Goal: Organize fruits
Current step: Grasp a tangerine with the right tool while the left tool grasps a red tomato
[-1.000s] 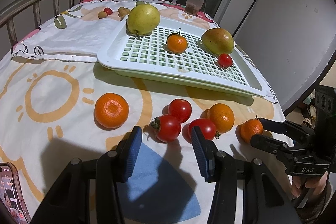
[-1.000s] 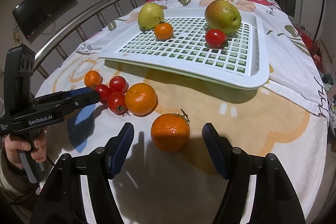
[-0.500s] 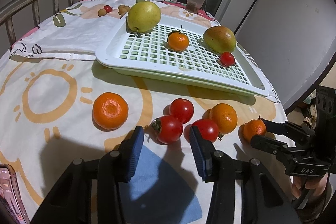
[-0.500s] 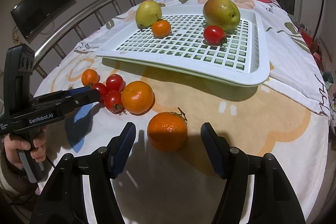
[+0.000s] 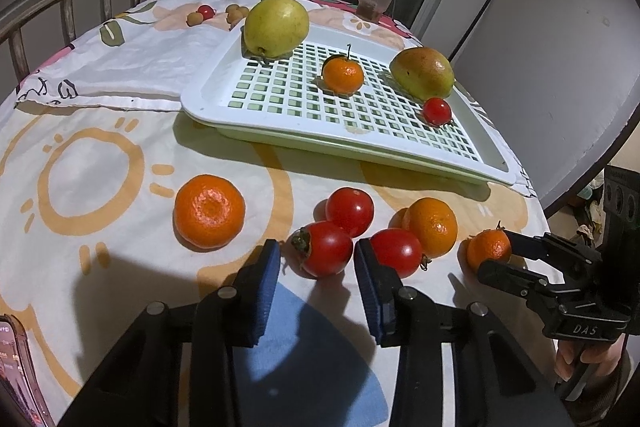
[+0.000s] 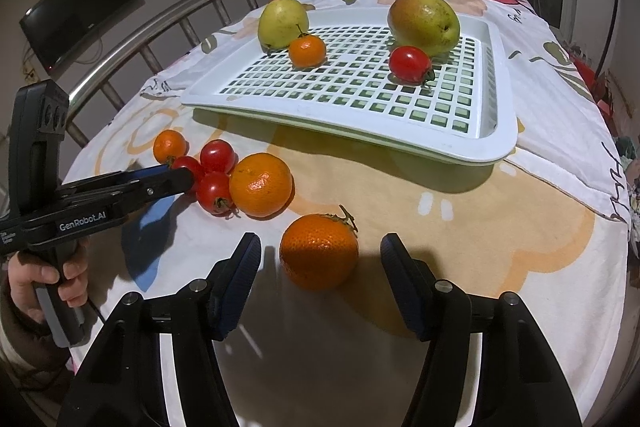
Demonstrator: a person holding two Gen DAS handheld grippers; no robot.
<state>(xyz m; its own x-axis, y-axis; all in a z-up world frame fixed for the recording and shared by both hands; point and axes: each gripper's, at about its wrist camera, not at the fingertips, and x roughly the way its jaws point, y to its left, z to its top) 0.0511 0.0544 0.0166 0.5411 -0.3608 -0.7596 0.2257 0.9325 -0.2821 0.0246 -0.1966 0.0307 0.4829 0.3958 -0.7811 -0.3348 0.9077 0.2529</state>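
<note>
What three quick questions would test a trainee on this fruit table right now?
1. How many fruits lie in the white tray?
2. True or false: the left gripper has a pear between its jaws.
3. The right gripper straddles: A a tomato, B an orange, C a pear.

Key
1. Four.
2. False: a tomato; the jaws are closing, not yet pressing.
3. B, the stemmed orange; those jaws are closing too, with gaps either side.
</note>
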